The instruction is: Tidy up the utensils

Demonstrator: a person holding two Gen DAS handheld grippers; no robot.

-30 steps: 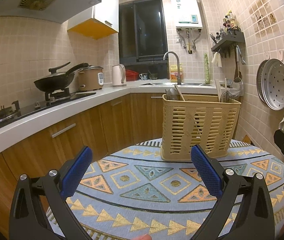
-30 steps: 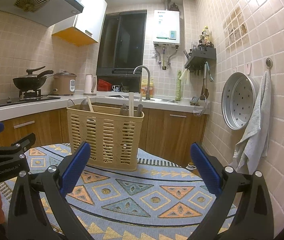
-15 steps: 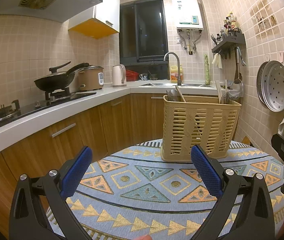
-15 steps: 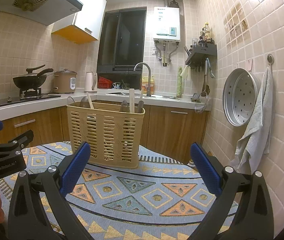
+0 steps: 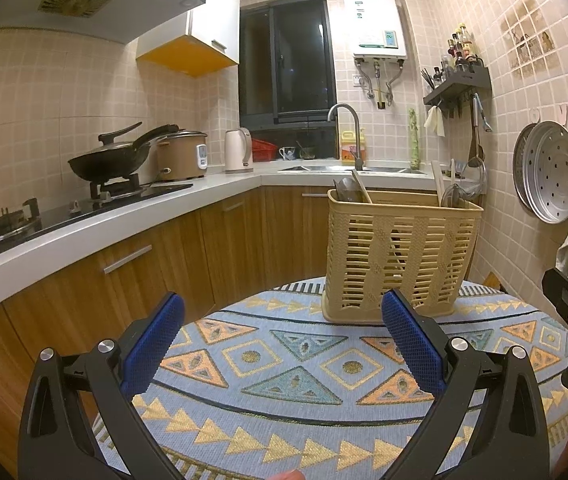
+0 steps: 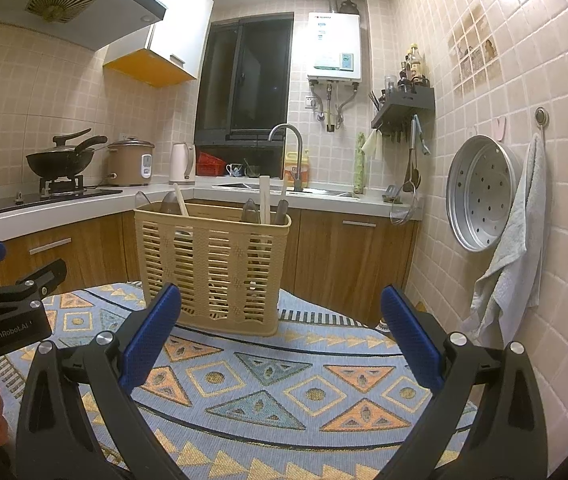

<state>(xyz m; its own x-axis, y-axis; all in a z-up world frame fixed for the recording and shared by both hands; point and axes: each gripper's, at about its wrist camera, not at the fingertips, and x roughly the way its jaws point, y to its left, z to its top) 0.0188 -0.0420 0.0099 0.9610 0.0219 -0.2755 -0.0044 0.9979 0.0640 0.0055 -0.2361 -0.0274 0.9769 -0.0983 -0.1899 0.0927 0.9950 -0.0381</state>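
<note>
The left gripper (image 5: 282, 344) hovered over the near part of a round table covered by a patterned blue cloth (image 5: 304, 364), its blue-padded fingers (image 5: 152, 344) spread wide apart with nothing between them. The right gripper (image 6: 282, 342) hung above the same cloth (image 6: 268, 384), its fingers (image 6: 410, 340) equally wide apart and holding nothing. Each gripper showed at the edge of the other's view: the right one at the right edge of the left wrist view, the left one at the left edge of the right wrist view.

The beige slatted utensil basket (image 5: 398, 256) stood upright at the far side of the table, beyond both sets of fingertips and apart from them. Utensils (image 6: 265, 200) already stood inside it: pale wooden handles and dark spoon-like heads rose above its rim near both ends, though the exact pieces were hard to tell.

Behind the table ran a white countertop (image 5: 84, 228) over wooden cabinets, carrying a black wok (image 5: 110, 158) on a gas hob, a rice cooker (image 5: 182, 154) and a pale kettle (image 5: 239, 150). A perforated steamer tray (image 6: 480, 192) hung on the tiled right wall next to a grey towel (image 6: 518, 240).
</note>
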